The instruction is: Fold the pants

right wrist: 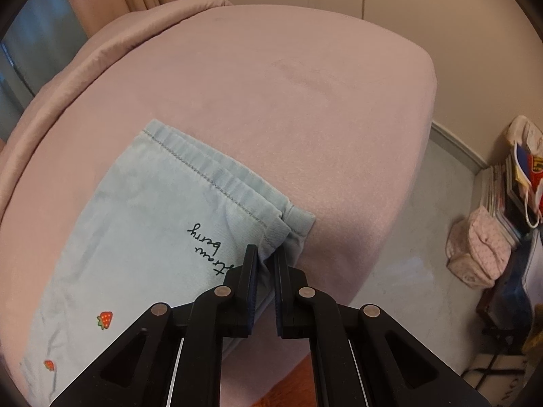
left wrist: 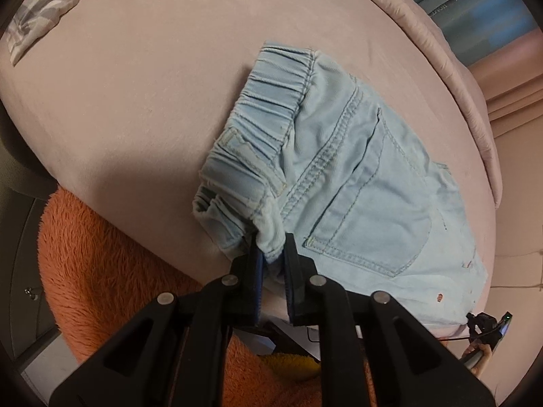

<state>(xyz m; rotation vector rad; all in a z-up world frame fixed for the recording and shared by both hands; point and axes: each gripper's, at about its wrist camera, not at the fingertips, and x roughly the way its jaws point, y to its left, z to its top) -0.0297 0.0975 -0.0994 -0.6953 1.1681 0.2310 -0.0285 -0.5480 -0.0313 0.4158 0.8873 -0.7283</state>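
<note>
Pants (left wrist: 356, 169), light denim, laid flat on the pink bed (left wrist: 135, 101): waistband corner is pinched in the left gripper (left wrist: 271, 254), hem corner in the right gripper (right wrist: 266, 257), both best lifted level together so the fold is kept square.

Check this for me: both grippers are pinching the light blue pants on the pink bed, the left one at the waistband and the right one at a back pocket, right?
Not quite. The right gripper pinches the pants at a leg hem corner, not a back pocket, as the right wrist view shows. The left gripper does hold the waistband, on the pink bed.
</note>
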